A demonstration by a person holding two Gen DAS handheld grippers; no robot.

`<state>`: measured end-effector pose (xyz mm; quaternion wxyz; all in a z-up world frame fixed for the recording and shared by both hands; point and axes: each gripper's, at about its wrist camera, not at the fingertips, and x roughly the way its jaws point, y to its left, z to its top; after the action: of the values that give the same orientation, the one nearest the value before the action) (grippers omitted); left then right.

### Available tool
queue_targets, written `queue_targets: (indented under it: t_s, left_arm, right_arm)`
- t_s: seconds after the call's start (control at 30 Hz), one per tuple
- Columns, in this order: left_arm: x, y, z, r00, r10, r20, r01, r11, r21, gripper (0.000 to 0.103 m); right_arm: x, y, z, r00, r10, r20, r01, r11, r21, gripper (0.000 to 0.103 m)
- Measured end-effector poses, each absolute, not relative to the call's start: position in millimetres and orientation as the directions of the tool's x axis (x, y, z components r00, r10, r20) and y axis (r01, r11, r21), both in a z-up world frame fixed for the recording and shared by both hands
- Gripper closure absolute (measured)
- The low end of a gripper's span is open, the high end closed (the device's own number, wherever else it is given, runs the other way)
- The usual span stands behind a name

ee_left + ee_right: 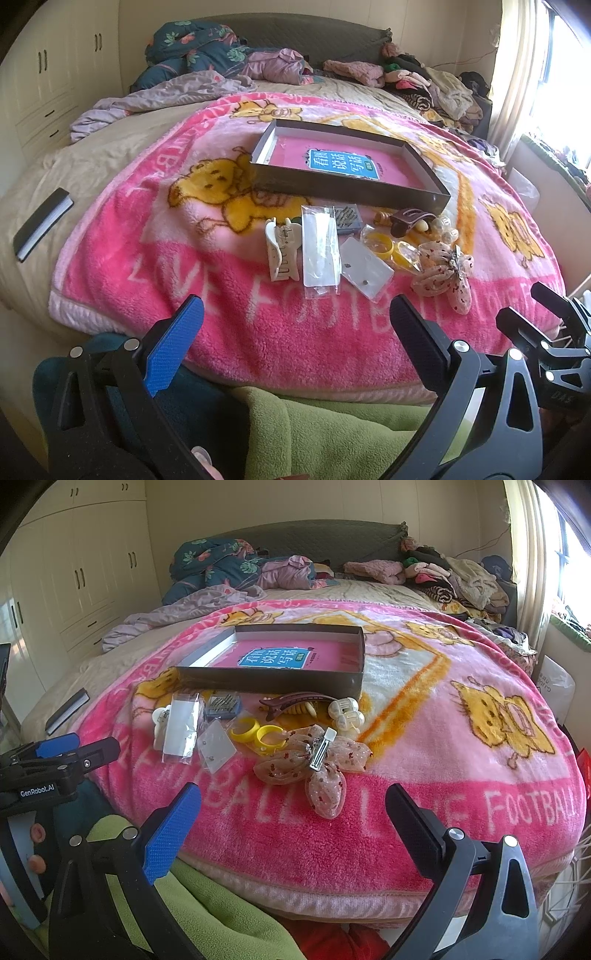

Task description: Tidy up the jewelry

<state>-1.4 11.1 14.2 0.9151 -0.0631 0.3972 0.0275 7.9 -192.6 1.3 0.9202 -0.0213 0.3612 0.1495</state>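
**Both grippers wide, jewelry spread below the box**

My left gripper (295,332) and my right gripper (293,814) hang over the near edge of the fluffy pink cartoon blanket (424,716), fingers spread wide on nothing. The jewelry lies in a cluster on the blanket: a sheer dotted bow clip (314,764), two yellow plastic rings (258,734), a cream claw clip (281,248), clear earring packets (320,251). Just behind sits the shallow grey cardboard box (273,681), a pink book inside.
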Motion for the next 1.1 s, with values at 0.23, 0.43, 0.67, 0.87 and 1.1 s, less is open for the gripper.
queue_targets:
  t_s: [0.23, 0.43, 0.67, 0.87, 1.1]
  left_arm:
    - [-1.4, 11.0, 13.9, 0.683, 0.002, -0.730, -0.101, 0.991, -0.092, 0.011]
    - [-1.4, 12.0, 14.7, 0.684, 0.001, -0.730, -0.100, 0.991, -0.092, 0.011]
    - [-1.8, 11.1, 14.0, 0.685, 0.002, -0.729, -0.100, 0.991, -0.091, 0.011]
    - [-1.6, 14.5, 16.7, 0.686, -0.005, -0.727, -0.097, 0.990, -0.098, 0.011]
    - [1.2, 18.1, 16.1, 0.683, 0.003, -0.730, -0.109, 0.989, -0.097, 0.011]
  right_arm:
    - [7.8, -193.6, 1.2, 0.695, 0.259, -0.671, -0.288, 0.955, 0.070, 0.006]
    - [7.9, -194.1, 1.3, 0.695, 0.260, -0.671, -0.289, 0.955, 0.071, 0.006]
    - [7.7, -193.7, 1.9, 0.696, 0.261, -0.669, -0.288, 0.955, 0.072, 0.006]
    - [8.9, -191.3, 2.9, 0.698, 0.265, -0.666, -0.293, 0.953, 0.072, 0.006]
    - [13.0, -188.1, 0.9, 0.689, 0.281, -0.668, -0.314, 0.946, 0.075, 0.006]
